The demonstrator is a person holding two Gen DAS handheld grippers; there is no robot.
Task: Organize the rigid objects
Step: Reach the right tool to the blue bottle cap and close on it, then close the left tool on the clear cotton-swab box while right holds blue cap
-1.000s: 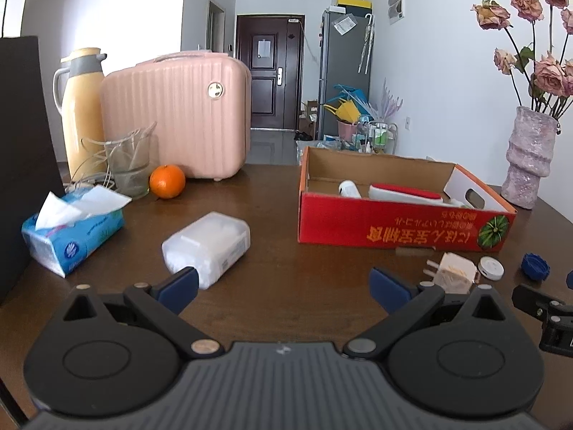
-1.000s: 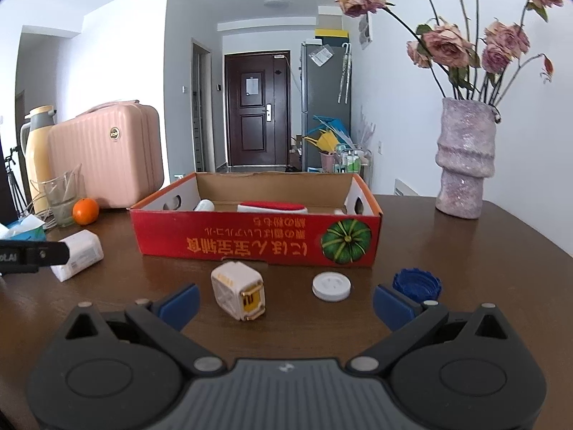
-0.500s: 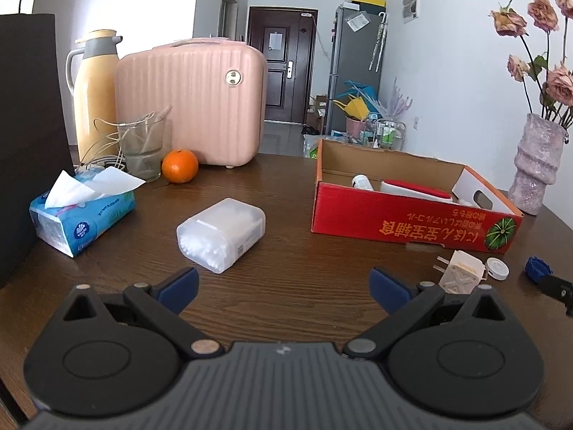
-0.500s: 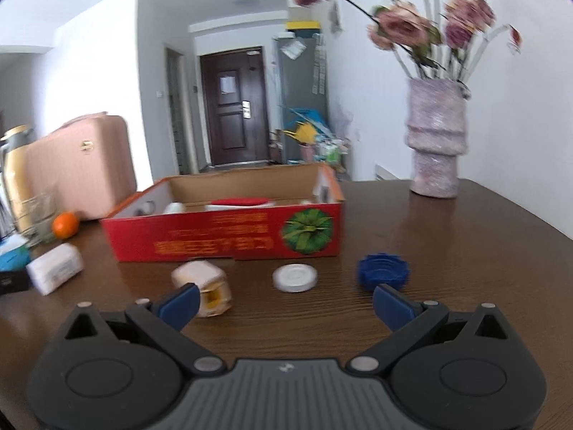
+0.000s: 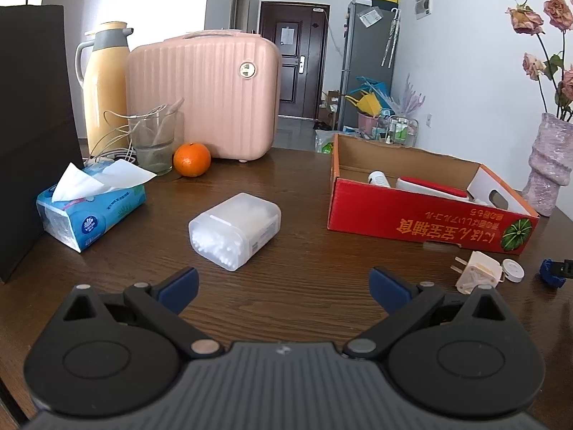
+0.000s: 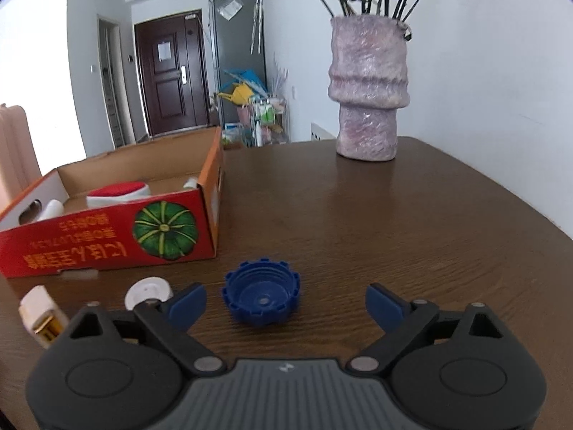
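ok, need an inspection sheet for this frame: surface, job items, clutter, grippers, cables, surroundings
Surface: dark wooden table, no spills seen.
Job's things: red cardboard box already holds a white bottle and a red-and-white item. In front of it lie a blue cap, open side up, a white disc and a plug adapter. A cotton swab box lies apart, to the left.
Clutter: tissue pack, orange, glass, thermos, pink case, vase.
Grippers: left gripper open, empty; right gripper open, straddling the blue cap without touching.
Cables: white cords by the glass.
Surroundings: door, fridge, hallway clutter.
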